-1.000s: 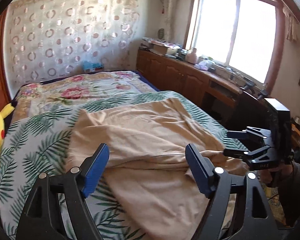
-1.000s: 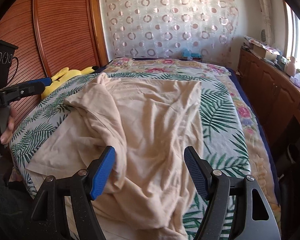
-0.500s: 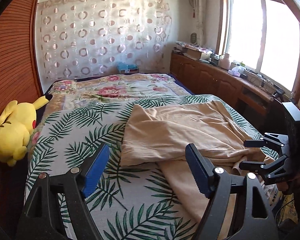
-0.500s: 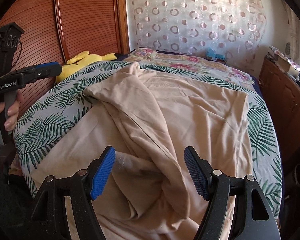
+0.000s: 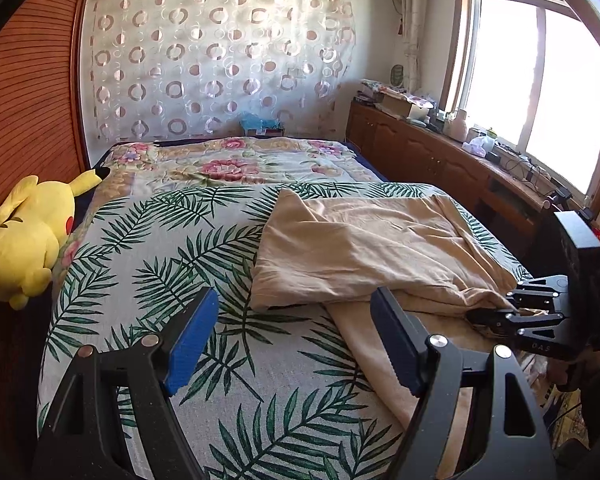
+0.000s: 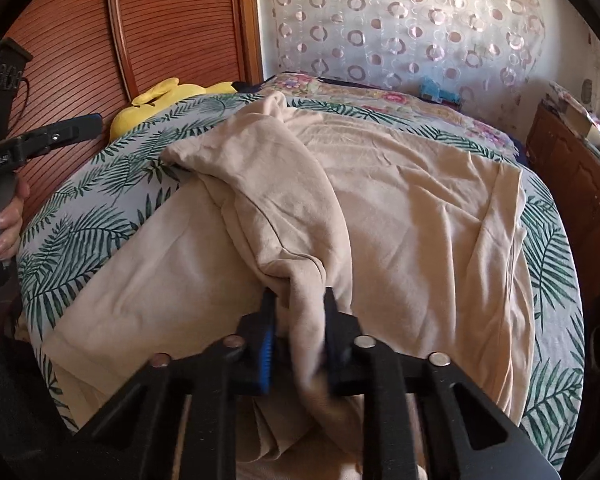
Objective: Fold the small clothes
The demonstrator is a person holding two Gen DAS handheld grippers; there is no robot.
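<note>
beige garment point(image 6: 400, 216) spread over palm-leaf bedspread point(image 5: 148, 280), one part folded back across the rest. right gripper point(image 6: 296, 320) just closed, pinching a bunched fold at the garment's near edge, cloth pressed between blue pads point(image 6: 267, 340). left gripper point(image 5: 294, 340) spread wide, holding nothing, poised over bare bedspread just left of the garment. yellow plush point(image 5: 28, 236) at the bed's left edge.

Was a home bedroom: bed point(image 5: 260, 360) with leaf-print cover, yellow plush toy point(image 5: 28, 236) at its edge, circle-patterned curtain point(image 5: 220, 60), cluttered wooden cabinets point(image 5: 420, 156) under a sunlit window point(image 5: 540, 80).
</note>
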